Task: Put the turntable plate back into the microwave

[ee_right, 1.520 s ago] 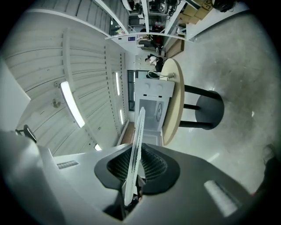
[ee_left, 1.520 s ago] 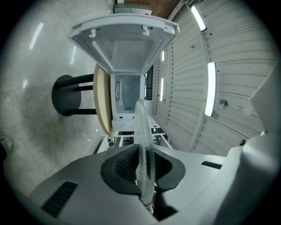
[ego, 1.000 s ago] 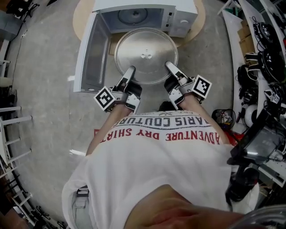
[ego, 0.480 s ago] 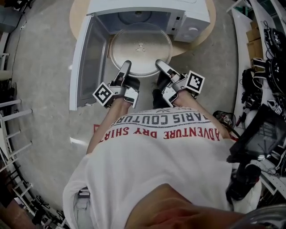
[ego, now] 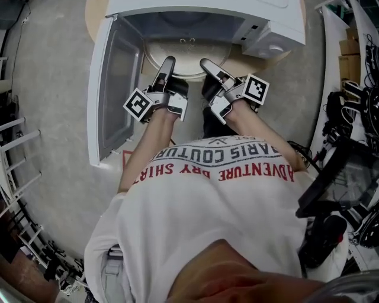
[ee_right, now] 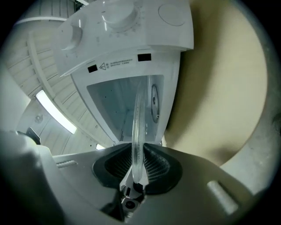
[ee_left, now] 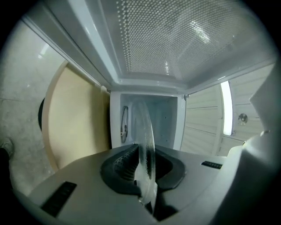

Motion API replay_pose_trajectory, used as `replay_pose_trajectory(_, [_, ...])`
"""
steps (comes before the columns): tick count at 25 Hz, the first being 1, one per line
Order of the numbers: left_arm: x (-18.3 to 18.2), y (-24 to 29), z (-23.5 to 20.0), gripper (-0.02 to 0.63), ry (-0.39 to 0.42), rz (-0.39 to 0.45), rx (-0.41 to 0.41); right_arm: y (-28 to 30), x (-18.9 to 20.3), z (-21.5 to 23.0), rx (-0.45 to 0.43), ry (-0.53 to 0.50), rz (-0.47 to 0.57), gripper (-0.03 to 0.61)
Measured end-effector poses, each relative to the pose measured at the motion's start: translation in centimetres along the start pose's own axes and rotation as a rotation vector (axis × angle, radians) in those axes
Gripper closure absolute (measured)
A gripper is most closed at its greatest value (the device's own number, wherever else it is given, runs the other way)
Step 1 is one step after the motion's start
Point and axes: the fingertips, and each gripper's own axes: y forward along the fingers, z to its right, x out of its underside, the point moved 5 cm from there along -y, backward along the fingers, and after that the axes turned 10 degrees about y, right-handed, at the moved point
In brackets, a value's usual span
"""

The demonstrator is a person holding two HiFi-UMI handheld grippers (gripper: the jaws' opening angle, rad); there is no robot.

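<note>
Turntable plate (ego: 187,56): round, thin disc of clear glass, held level, roughly half inside the cavity of the white microwave (ego: 278,23), whose door (ego: 115,86) is swung wide to the left. Left claw (ego: 169,62) and right claw (ego: 205,63) reach forward side by side, angled slightly inward. Each pinches the plate's near rim between ribbed black pads. The microwave stands on a round, pale wooden table (ego: 95,18).

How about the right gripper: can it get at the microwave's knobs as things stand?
Probably not: the right gripper is shut on the turntable plate, shared with the left gripper, though nothing blocks the knobs.
</note>
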Motion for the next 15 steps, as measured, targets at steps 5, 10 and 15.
replay_pose_trajectory(5, [-2.2,2.8,-2.0,0.584,-0.001,0.005,-0.020,3.4,-2.1,1.3,-0.001,0.020,0.001,0.520])
replay_pose_trajectory(10, [-3.2,4.4,-3.5,0.583,-0.019,0.000,-0.055,5.2,-3.0,2.4,0.044,0.040,0.011,0.522])
replay_pose_trajectory(15, [-3.2,4.6,-4.1,0.584,-0.022,-0.010,-0.075,5.3,-3.3,3.0,0.092,0.025,0.019,0.541])
